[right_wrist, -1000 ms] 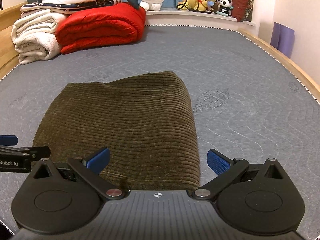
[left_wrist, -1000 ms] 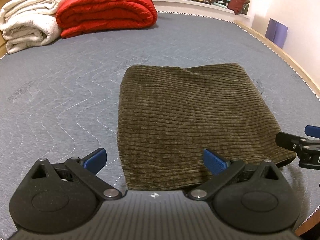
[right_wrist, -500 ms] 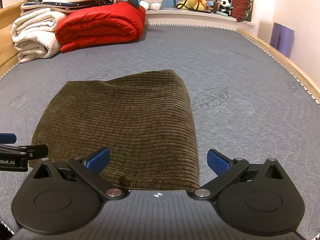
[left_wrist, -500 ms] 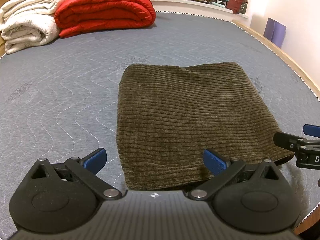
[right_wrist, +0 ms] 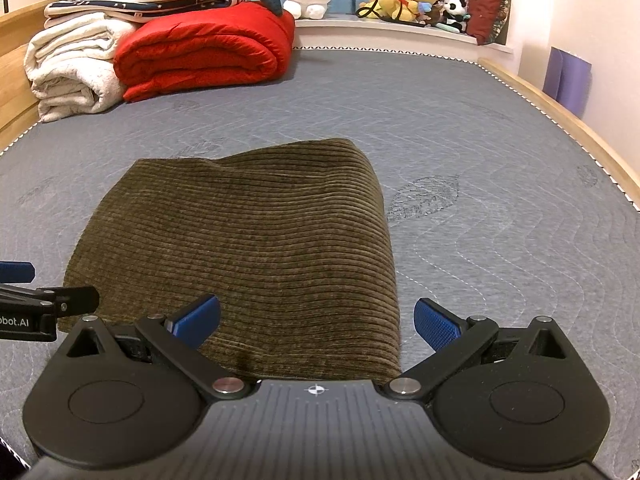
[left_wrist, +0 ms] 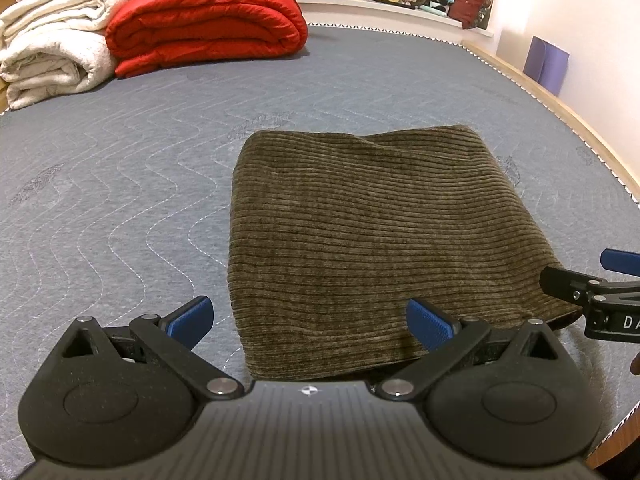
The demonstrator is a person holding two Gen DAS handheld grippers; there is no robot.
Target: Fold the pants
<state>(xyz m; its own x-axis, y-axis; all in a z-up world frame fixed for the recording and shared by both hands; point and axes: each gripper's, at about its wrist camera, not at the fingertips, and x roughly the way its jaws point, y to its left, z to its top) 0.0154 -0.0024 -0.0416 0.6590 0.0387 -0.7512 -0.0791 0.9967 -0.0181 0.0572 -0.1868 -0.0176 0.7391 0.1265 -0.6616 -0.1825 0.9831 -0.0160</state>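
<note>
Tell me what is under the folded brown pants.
The pants lie flat on the grey quilted mattress, which shows on all sides around them. Whatever lies directly beneath the fabric, and the inner folded layers, is covered and cannot be seen.

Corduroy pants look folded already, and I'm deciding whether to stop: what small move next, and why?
Probably draw both grippers back and stop. The corduroy pants lie in a compact rectangle on the mattress; the left gripper and right gripper are open, straddling the near corners, gripping nothing.
</note>
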